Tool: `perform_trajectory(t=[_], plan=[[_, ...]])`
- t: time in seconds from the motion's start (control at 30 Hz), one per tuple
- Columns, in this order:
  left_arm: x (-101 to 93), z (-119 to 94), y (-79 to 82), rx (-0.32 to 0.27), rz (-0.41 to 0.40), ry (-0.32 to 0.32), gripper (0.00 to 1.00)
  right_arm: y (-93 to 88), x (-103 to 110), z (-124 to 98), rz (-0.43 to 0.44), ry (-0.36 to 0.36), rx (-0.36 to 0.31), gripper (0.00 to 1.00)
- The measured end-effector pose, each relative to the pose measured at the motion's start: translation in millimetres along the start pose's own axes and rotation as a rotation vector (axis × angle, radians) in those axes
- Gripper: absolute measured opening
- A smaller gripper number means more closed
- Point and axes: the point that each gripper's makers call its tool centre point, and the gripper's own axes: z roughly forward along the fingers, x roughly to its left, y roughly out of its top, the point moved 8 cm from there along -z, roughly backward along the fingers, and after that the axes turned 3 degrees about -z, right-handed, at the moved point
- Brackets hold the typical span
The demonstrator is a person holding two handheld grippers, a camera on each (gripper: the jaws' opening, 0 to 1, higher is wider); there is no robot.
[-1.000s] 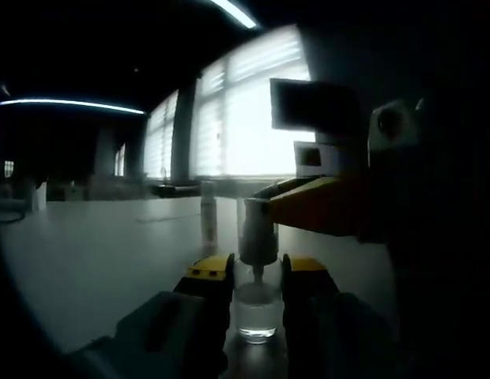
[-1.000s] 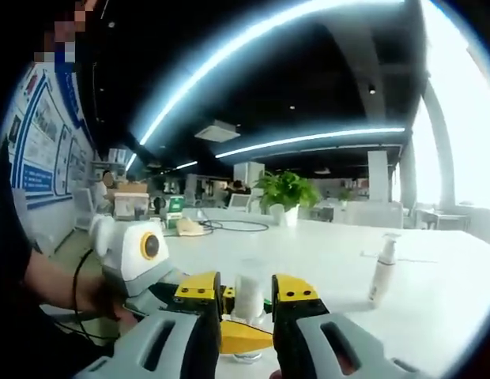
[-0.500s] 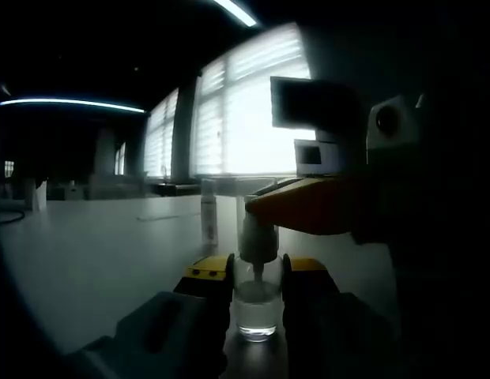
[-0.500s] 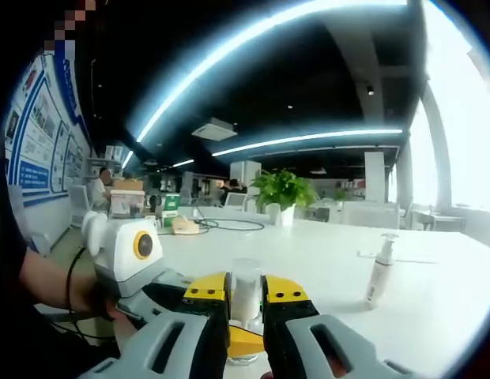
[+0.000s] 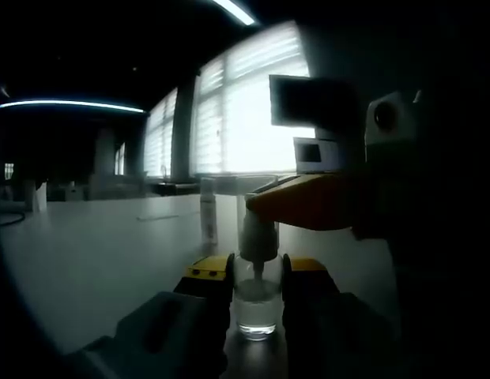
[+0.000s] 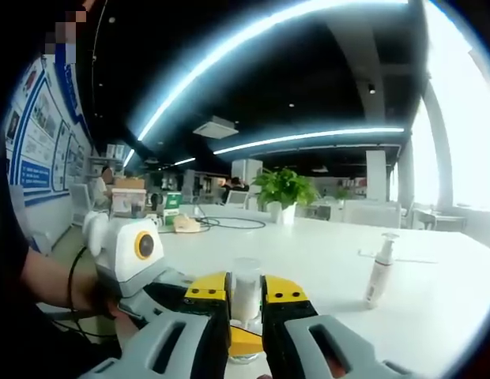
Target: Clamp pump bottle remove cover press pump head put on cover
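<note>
Clear glossy pump bottle (image 5: 256, 304); smooth, matt white table (image 6: 324, 257).

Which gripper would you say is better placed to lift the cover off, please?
Probably the right gripper: its jaws are shut on the cover, while the left gripper clamps the bottle below.

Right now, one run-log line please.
left gripper: shut on pump bottle | right gripper: shut on cover | second pump bottle: upright on table

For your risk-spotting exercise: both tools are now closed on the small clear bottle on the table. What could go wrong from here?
1. The left tool grips the bottle low, while the right tool pinches its cover up top; a skewed pull might tip it or spill the liquid.
2. The cover is smooth and narrow, so it may slip from the right tool.
</note>
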Motion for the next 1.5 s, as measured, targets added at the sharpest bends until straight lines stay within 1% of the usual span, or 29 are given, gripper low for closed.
perform_trajectory(t=[0.17, 0.2, 0.23, 0.33, 0.4, 0.6, 0.77, 1.0, 1.07, 1.4, 1.5], plan=[[-0.8, 0.2, 0.5, 0.002, 0.002, 0.001, 0.15, -0.5, -1.1, -0.7, -0.001, 0.003, 0.003, 0.09], [-1.1, 0.5, 0.6, 0.002, 0.003, 0.002, 0.15, 7.8, -2.7, -0.9, 0.021, -0.011, -0.083, 0.09], [-1.1, 0.6, 0.7, 0.003, 0.000, 0.002, 0.15, 10.7, -5.4, -3.3, 0.051, -0.009, -0.072, 0.09], [-1.6, 0.6, 0.6, 0.002, 0.009, 0.001, 0.15, 21.0, -9.3, -3.3, 0.040, -0.006, -0.073, 0.09], [-1.5, 0.6, 0.4, 0.003, 0.006, 0.000, 0.15, 23.0, -8.8, -3.1, 0.035, -0.002, -0.074, 0.09], [-1.2, 0.7, 0.3, 0.002, 0.007, 0.001, 0.15, 21.3, -7.5, -2.6, 0.021, -0.001, -0.063, 0.09], [-0.4, 0.9, 0.4, 0.002, 0.006, 0.002, 0.15, 24.8, -4.7, -3.5, 0.003, -0.006, -0.070, 0.09], [0.1, 0.7, 0.4, 0.002, 0.003, 0.004, 0.15, 28.5, -4.9, -3.4, 0.016, -0.012, -0.070, 0.09], [-0.1, 0.8, 0.6, 0.002, 0.005, 0.004, 0.15, 28.7, -4.2, -3.2, -0.001, -0.018, -0.067, 0.09], [-0.1, 0.8, 0.5, 0.002, 0.011, 0.008, 0.15, 30.5, -8.4, -5.5, 0.005, -0.042, -0.078, 0.09], [-0.3, 0.7, 0.5, 0.001, 0.018, 0.008, 0.16, 30.0, -12.9, -6.6, 0.011, -0.059, -0.082, 0.09]])
